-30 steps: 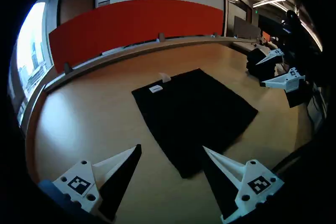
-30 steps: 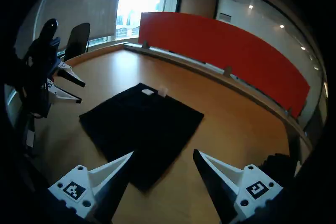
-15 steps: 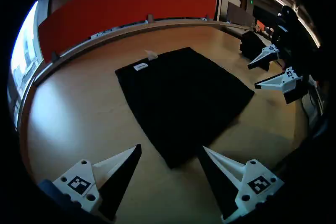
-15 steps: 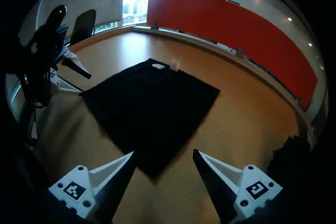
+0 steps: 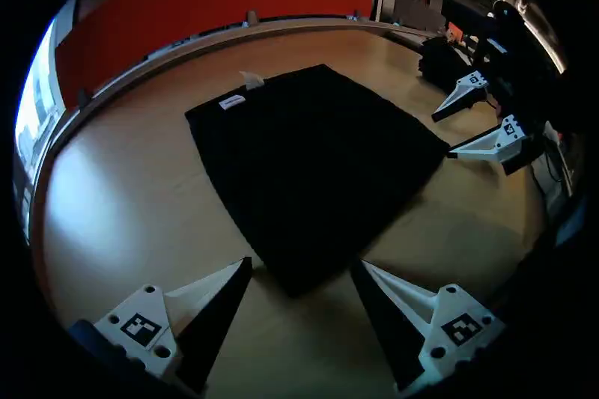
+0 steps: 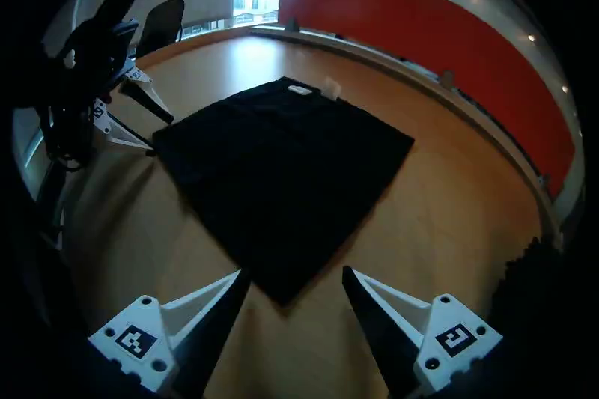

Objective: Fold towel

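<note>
In the left gripper view, the left gripper (image 5: pixel 301 279) is held with its 2 white fingers spread wide, gripping nothing; 1 corner of the flat black fabric towel (image 5: pixel 314 152) is seen between the tips. In the right gripper view, the right gripper (image 6: pixel 294 284) is likewise spread at another corner. The towel is laid on the light wooden table (image 5: pixel 127 197). A small white label (image 5: pixel 232 102) is seen near the towel's far corner, and a red partition panel (image 5: pixel 210 2) beyond.

Black towel (image 6: pixel 284 167) flat on wooden table (image 6: pixel 457 204), right claw (image 6: pixel 293 272) agape
</note>
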Tool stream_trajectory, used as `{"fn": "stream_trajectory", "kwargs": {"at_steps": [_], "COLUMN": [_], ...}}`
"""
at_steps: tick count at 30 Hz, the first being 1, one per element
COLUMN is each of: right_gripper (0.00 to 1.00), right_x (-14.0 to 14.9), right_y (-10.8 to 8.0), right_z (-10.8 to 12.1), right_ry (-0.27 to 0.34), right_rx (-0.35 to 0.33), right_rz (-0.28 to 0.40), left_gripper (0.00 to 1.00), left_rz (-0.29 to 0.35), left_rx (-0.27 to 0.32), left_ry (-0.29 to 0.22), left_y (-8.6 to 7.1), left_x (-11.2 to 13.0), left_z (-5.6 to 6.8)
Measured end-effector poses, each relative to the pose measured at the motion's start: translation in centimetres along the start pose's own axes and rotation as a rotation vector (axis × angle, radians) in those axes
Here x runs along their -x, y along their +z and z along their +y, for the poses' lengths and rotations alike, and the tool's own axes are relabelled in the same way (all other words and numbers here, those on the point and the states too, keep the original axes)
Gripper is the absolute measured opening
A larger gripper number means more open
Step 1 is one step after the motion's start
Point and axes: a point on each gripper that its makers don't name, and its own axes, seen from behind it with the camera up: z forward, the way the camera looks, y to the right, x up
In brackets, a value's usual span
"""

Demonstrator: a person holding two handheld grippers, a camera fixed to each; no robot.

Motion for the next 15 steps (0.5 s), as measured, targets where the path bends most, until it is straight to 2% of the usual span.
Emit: {"fn": "stream_trajectory", "kwargs": {"at_steps": [6, 10, 15], "right_gripper": [0.92, 0.86, 0.78], "right_x": [0.34, 0.57, 0.68], "right_y": [0.27, 0.38, 0.42], "right_z": [-0.1, -0.32, -0.68], "right_ry": [0.003, 0.006, 0.029], "right_rx": [-0.011, -0.023, -0.044], "right_rz": [-0.011, -0.015, -0.013], "left_gripper": [0.97, 0.97, 0.96], "left_rz": [0.0, -0.003, -0.006], "left_rx": [-0.001, -0.006, -0.01], "left_ry": [0.022, 0.038, 0.033], "left_y": [0.04, 0.03, 0.08], "left_x": [0.12, 0.19, 0.14], "left_z": [0.1, 0.07, 0.01]}}
